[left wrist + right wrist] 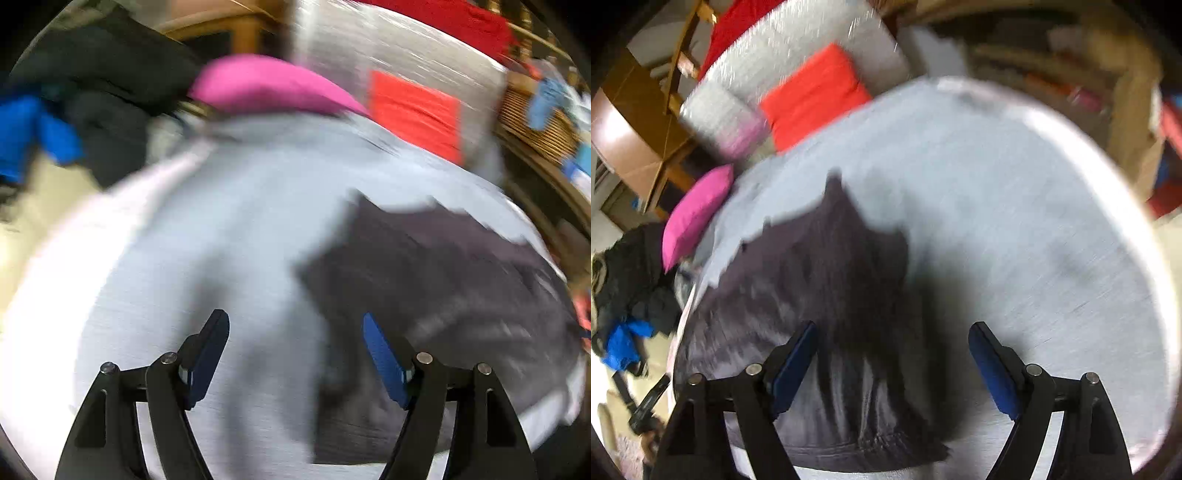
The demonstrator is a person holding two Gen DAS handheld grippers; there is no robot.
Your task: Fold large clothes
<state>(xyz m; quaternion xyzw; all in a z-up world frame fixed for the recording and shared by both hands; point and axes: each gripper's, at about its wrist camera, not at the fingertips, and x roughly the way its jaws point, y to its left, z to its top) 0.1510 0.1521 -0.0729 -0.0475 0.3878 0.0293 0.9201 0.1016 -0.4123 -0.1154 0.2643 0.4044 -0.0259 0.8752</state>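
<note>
Fingers (218,328) of both grippers spread, nothing grasped; dark garment (827,258) lies on pale bed (1015,221).

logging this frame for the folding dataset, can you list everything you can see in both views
dark grey garment: one, lying on the light blue sheet, in front of both grippers
light blue sheet: one, covers the work surface
pink cushion: one, at the far edge of the sheet
orange-red cushion: one, on the grey sofa
grey sofa: one, behind the sheet
dark clothes pile: one heap, black with a blue piece, on the left
wooden furniture: brown, blurred, background
left gripper: black with blue pads, open, nothing between them
right gripper: same, open above the garment
</note>
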